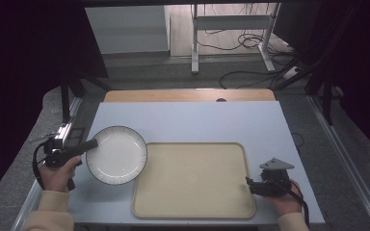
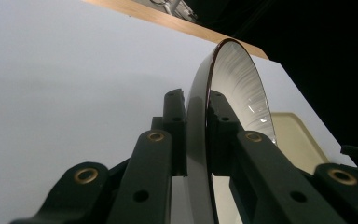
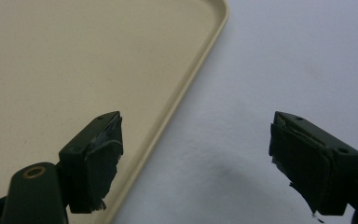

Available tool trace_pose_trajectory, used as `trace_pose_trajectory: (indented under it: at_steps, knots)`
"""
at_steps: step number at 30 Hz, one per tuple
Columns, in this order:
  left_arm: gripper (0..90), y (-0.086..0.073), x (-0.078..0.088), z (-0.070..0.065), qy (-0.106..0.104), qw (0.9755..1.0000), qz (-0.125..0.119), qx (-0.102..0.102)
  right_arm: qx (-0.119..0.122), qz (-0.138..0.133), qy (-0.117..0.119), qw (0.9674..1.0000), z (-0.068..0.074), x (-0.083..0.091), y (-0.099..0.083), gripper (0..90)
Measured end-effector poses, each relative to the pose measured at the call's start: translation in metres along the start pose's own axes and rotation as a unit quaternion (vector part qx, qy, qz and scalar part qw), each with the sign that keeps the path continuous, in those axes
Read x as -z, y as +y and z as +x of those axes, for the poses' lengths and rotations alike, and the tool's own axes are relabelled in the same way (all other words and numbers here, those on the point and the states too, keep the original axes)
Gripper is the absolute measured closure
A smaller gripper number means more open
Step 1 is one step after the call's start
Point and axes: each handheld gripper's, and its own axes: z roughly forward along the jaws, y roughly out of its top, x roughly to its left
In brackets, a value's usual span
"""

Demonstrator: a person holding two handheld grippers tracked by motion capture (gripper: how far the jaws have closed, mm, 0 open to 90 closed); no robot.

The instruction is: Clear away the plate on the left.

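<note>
A white plate (image 1: 116, 154) with a dark rim is lifted over the table's left side, its right edge overlapping the beige tray (image 1: 192, 180). My left gripper (image 1: 90, 145) is shut on the plate's left rim. In the left gripper view the plate (image 2: 235, 84) stands edge-on between the two black jaws, whose pads press on both of its faces. At the tray's right edge, my right gripper (image 1: 250, 185) rests open and holds nothing. The right gripper view has its jaws wide apart (image 3: 196, 163), one over the tray (image 3: 74, 60) rim and one over the bare table.
The pale blue table top (image 1: 188, 122) has a wooden strip (image 1: 188, 95) along its far edge. Dark metal frame rails (image 1: 67, 125) run down the left side. Beyond the table are a desk's legs and cables on the floor.
</note>
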Motion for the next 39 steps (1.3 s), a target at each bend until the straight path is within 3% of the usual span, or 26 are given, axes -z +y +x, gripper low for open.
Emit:
trace_pose_trajectory:
  at_steps: [11,39]
  knots:
    - [81.1,0.002,0.0,-0.006,-0.01,0.9999,0.0,-0.006,0.001,0.005,0.001,1.0,0.0,-0.001,0.0,17.9]
    - [80.6,0.002,-0.001,-0.01,-0.008,0.9999,0.005,-0.011,0.009,0.013,0.002,0.9999,0.002,-0.003,0.0,17.8]
